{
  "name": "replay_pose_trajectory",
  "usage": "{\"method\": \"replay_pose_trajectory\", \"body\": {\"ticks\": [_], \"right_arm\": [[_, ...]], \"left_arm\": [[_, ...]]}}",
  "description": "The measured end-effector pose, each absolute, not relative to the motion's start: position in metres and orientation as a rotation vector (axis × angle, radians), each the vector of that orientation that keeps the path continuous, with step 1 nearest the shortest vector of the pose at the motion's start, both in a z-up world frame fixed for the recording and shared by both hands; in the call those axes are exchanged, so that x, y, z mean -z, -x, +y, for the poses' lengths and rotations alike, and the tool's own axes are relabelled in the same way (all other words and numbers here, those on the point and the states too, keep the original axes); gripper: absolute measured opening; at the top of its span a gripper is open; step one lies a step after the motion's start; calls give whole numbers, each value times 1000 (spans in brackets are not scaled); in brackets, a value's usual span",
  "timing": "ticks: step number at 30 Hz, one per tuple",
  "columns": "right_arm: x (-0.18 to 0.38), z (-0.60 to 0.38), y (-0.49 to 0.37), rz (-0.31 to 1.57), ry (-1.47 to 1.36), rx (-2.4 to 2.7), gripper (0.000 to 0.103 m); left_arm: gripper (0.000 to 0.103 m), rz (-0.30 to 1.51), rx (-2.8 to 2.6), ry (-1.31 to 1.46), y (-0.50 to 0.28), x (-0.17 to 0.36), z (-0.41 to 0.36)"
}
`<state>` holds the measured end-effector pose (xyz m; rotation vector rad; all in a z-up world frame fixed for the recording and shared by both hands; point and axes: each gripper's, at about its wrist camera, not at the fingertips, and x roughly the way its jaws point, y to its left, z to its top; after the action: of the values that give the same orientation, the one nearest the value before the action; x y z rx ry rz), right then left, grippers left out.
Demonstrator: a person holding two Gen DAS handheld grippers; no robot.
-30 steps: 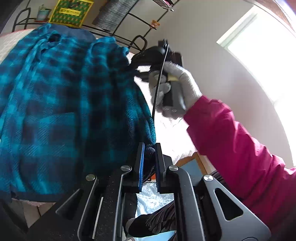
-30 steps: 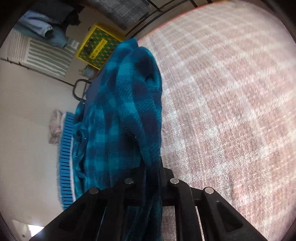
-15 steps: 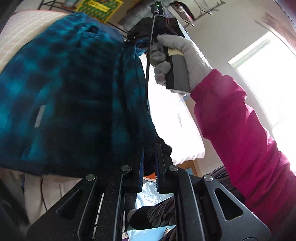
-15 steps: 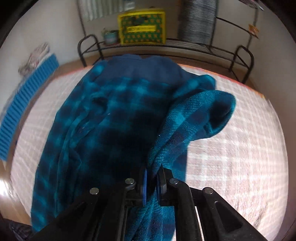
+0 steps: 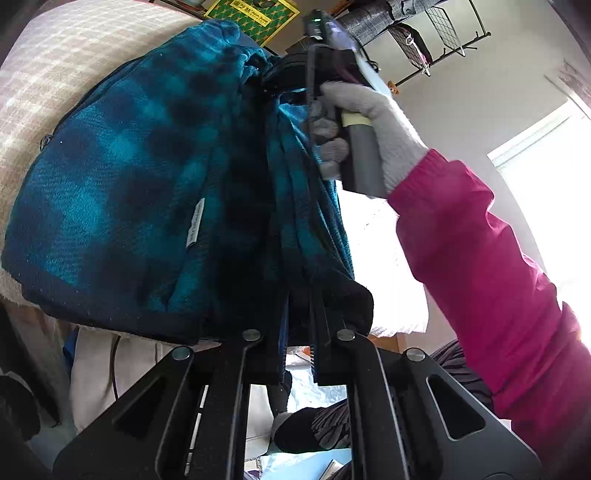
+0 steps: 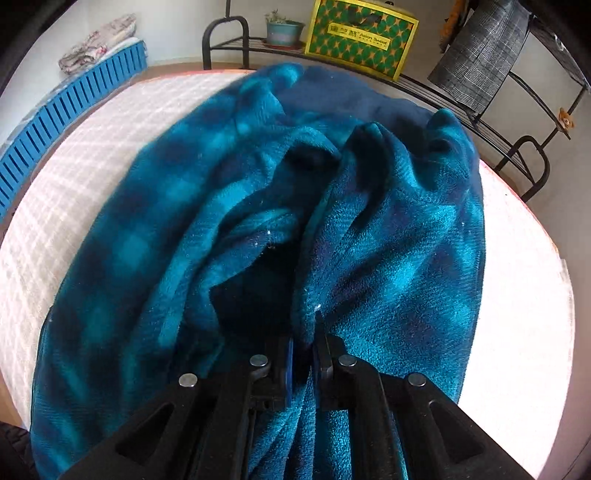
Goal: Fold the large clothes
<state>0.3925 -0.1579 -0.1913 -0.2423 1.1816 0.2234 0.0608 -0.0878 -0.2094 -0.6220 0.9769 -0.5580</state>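
Observation:
A large teal and navy plaid fleece garment [image 5: 122, 192] lies partly folded on a checked bed cover [image 5: 55, 74]. My left gripper [image 5: 299, 325] is shut on its dark hem at the bed's near edge. My right gripper [image 6: 303, 343] is shut on a bunched edge of the same garment [image 6: 388, 240] and holds it over the rest of the fabric. In the left wrist view the right gripper's body [image 5: 332, 66] shows above the fabric, held by a gloved hand [image 5: 373, 122]. A white label [image 5: 195, 225] shows on the garment's inner side.
The bed cover [image 6: 66, 177] spreads left and right of the garment. A black metal rack [image 6: 491, 122] stands behind the bed with a yellow-green box [image 6: 362, 37], a potted plant [image 6: 282, 29] and a grey checked cloth [image 6: 480, 55]. A blue slatted crate [image 6: 70, 96] is at the left.
Both grippers have carried the gripped edge across the garment, folding it over itself. The right gripper has swung to face the rack. Both stay shut on the fabric.

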Motion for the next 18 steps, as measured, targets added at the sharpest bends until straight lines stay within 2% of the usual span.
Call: {"method": "replay_pose_trajectory", "body": {"ticks": [1,2,3,8,11,16,18], "right_arm": [[189,-159,-392,1179,224,-244,18],[183,-166,-389,1174,176,-285,31],[178,-172,-387,1175,134,-314,36],[131,-221,-353,1130,-68,-396,36],[103,-258,-311,1102,-172,-422,39],[79,-297,-231,1069,-198,-445,41],[79,-310,-196,1073,-202,-432,48]], "left_arm": [[7,977,558,616,-61,209,-88],[7,978,559,608,-61,209,-89],[7,979,558,607,-61,210,-87],[7,977,552,611,-58,213,-81],[7,982,571,617,-55,213,-76],[8,961,569,554,-61,199,-72],[8,948,566,545,-59,193,-68]]}}
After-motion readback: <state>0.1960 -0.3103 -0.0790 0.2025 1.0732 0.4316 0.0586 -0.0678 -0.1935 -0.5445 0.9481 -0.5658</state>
